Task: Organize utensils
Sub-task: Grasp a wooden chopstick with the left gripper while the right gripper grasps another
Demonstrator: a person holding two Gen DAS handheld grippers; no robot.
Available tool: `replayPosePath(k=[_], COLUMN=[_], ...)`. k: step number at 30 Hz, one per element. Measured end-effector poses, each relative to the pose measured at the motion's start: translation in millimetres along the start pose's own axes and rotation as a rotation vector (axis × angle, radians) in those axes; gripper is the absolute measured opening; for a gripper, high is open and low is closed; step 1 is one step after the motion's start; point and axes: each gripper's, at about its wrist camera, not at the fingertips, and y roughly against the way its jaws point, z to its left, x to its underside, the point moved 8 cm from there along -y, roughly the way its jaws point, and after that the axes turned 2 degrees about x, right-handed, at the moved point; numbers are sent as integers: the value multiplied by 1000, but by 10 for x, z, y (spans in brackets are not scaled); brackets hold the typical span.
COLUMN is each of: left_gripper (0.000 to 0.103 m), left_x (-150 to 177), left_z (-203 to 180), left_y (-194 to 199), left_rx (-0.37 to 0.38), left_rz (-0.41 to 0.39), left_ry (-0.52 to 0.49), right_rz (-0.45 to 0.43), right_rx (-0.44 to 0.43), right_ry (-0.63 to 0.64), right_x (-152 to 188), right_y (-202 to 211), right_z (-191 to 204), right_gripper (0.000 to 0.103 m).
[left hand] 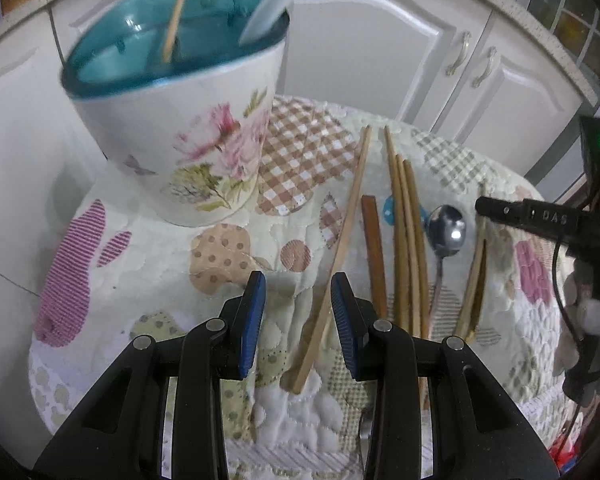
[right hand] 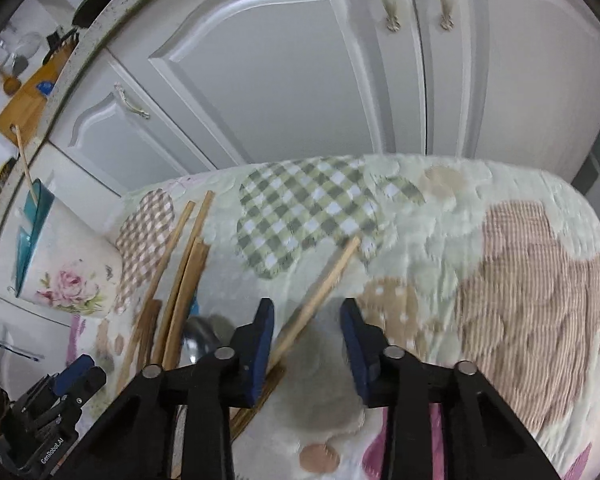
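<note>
A floral holder [left hand: 172,120] with a teal inside stands at the back left of the quilted cloth [left hand: 112,272]; a chopstick and a white plastic spoon [left hand: 272,4] stick out of it. My left gripper [left hand: 299,284] is open low over the cloth, with a pale chopstick [left hand: 348,224] running between its jaws close to the right pad. More chopsticks [left hand: 404,216], a brown stick [left hand: 374,248] and a metal spoon [left hand: 446,228] lie to its right. My right gripper [right hand: 308,308] is open, and a single chopstick [right hand: 332,272] slants between its fingers beside the left pad.
White cabinet doors [right hand: 284,72] rise right behind the cloth-covered table. The holder [right hand: 68,276] and the left gripper [right hand: 60,380] show at the left of the right wrist view. A wooden board [right hand: 24,108] lies on the counter above.
</note>
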Motion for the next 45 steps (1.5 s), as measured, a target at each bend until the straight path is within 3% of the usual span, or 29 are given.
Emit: replayPosePath(k=[2, 6, 10, 26, 32, 38, 40, 43, 45], left_gripper=[33, 31, 8, 5, 23, 24, 24, 24, 24], left_x=[16, 38, 28, 702, 333, -146, -234, -288, -355], left_z=[-3, -17, -33, 84, 72, 10, 1, 8, -9], left_y=[-59, -165, -154, 276, 217, -48, -186, -394, -439], left_rx=[13, 41, 83, 124, 99, -2, -52, -77, -86], left_rz=[7, 26, 26, 126, 59, 1, 10, 52, 35], left_ry=[7, 11, 15, -16, -15, -59, -89, -100, -105], right_rz=[-2, 10, 22, 70, 81, 78, 73, 66, 57], right_rx=[0, -15, -31, -93, -91, -78, -74, -70, -62], right_ry=[11, 23, 48, 108, 87, 67, 70, 70, 85], right_x=[-25, -77, -94, 147, 152, 110, 94, 43, 23], right_y=[-23, -93, -128, -89, -85, -110, -123, -157, -179], right_z=[21, 82, 174, 379, 359, 376, 385, 400, 418], right_gripper=[16, 14, 13, 12, 16, 18, 18, 18, 18])
